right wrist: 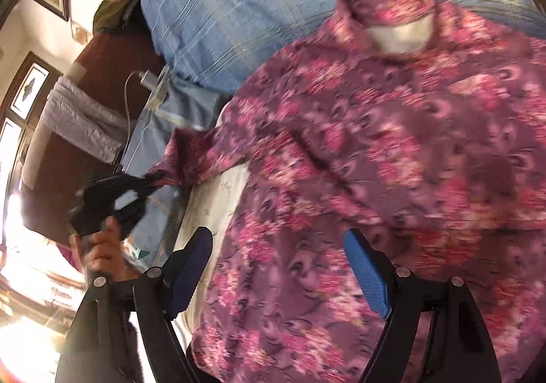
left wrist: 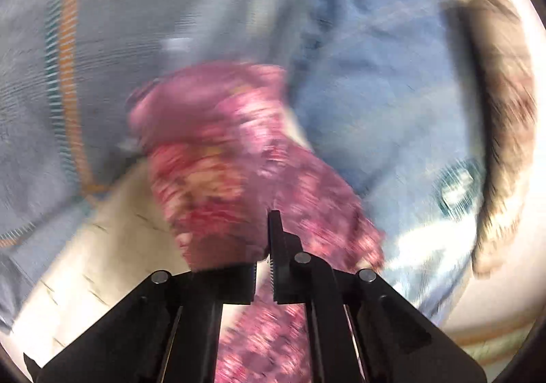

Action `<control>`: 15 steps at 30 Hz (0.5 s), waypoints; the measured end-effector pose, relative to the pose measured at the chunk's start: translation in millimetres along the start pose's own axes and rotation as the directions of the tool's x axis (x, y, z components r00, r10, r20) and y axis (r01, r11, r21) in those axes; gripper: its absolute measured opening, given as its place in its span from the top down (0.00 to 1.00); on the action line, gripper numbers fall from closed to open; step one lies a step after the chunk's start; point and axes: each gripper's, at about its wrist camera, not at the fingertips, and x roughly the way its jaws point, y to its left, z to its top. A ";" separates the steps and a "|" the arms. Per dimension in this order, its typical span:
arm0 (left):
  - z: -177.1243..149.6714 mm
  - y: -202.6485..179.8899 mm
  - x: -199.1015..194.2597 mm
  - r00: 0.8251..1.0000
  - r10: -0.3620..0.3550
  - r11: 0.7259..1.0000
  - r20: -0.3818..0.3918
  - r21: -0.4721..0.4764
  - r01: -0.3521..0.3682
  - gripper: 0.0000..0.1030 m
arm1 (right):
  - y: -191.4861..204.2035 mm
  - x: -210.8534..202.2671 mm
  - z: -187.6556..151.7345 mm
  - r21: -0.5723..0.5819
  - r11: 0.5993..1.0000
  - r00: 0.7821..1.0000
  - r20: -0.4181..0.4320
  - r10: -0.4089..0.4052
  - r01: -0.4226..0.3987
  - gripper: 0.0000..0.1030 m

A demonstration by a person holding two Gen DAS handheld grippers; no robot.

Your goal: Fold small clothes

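You are working on a purple-pink flowery shirt with a collar [right wrist: 392,157]. It is lying spread out on the bed, and in your right camera it is filling the side from 12 o'clock round to 6 o'clock. Its collar is sitting up near 1 o'clock with a white patch showing inside the neck. One sleeve is stretching out toward 9 o'clock. The cloth is looking soft and a bit crumpled.

Your left gripper [right wrist: 150,180] is pinching the end of that sleeve, with its black fingers clenched on the cloth. Your left hand [right wrist: 102,253] is holding the handle at 8 o'clock. In your left camera the same gripper [left wrist: 264,267] is showing its two toothed fingers nearly together, with the flowery cloth [left wrist: 232,157] running between them and bunching up toward 12 o'clock.

Your right gripper [right wrist: 278,267] is hanging over the shirt with its blue-padded fingers spread wide apart and holding nothing.

Under the shirt a white sheet [right wrist: 221,205] is peeking out at 7 o'clock. A blue checked blanket [right wrist: 239,7] is lying past the collar at 11 o'clock.

Your left camera is very blurry, so the blue cloth [left wrist: 375,93] behind the sleeve is hard to make out. The shirt's far side and bottom edge are cut off at the right camera's rim, and the right gripper's fingers are covering some of it.
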 end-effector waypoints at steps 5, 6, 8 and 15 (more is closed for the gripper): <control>-44.7 -94.8 -0.3 0.998 -0.064 0.977 -0.025 0.203 0.068 0.96 | -32.0 -38.6 -2.7 0.058 0.998 0.997 0.072 -0.040 0.035 0.22; -54.8 -111.3 7.5 0.997 -0.064 0.971 -0.036 0.230 0.071 0.96 | -42.7 -49.3 -6.5 0.078 0.996 0.996 0.085 -0.039 0.033 0.22; -79.3 -152.6 33.4 0.994 -0.069 0.955 -0.083 0.284 0.090 0.96 | -57.9 -64.2 -11.5 0.101 0.994 0.993 0.104 -0.049 0.038 0.22; -206.9 -242.7 140.0 0.949 -0.030 0.903 -0.315 0.398 0.161 0.96 | -133.7 -130.1 -40.5 0.206 0.969 0.971 0.166 -0.173 0.137 0.22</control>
